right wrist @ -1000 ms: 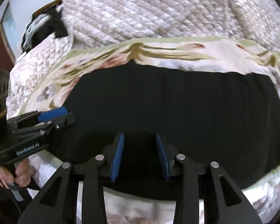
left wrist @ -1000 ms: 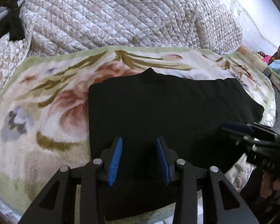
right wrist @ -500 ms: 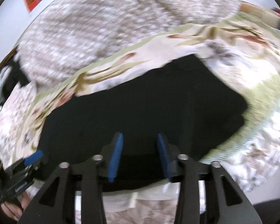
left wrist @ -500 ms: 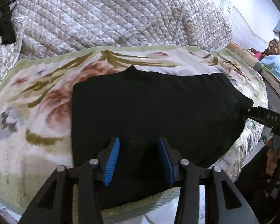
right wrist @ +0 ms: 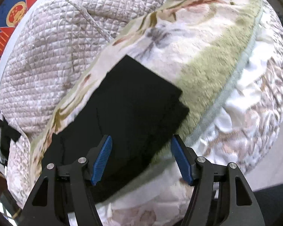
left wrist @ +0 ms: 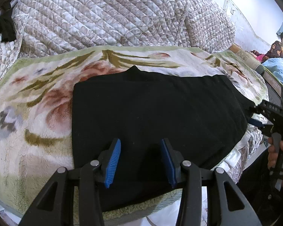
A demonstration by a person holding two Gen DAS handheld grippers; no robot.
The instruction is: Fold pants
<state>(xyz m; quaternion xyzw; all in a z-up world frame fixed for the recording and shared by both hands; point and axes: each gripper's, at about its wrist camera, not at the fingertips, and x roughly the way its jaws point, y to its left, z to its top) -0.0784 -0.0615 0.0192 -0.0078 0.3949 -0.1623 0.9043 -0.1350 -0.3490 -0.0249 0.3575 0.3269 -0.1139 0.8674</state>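
The left gripper (left wrist: 140,160) hangs over the near edge of the black pants (left wrist: 156,116), its blue pads (left wrist: 113,162) parted with only dark cloth showing below the gap and nothing pinched between them; it is released. Its jaws were opening a little a moment ago and now stand at a middling width. The pants lie folded into a broad, flat, dark rectangle on a fleecy blanket (left wrist: 37,98) printed with russet flowers and olive leaves and edged in pale green; a small point of cloth sticks up from the far edge of the fold. Behind the blanket rises a heaped quilted bedspread (left wrist: 107,17) in grey and white. At the right side of the left wrist view, the right gripper (left wrist: 254,121) reaches in at the right-hand end of the pants, with a hand (left wrist: 279,156) wrapped around its handle. In the right wrist view the right gripper (right wrist: 141,157) is tilted, so the bed runs on a slant; its jaws have just been spreading wider and stand well apart, released, with the corner end of the pants (right wrist: 134,101) and a strip of blanket border (right wrist: 207,86) showing beyond the gap. I cannot tell whether its pads touch the cloth. That end of the pants shows two stacked layers with slightly stepped corners. A red and blue poster (right wrist: 11,18) hangs on the wall at upper left.
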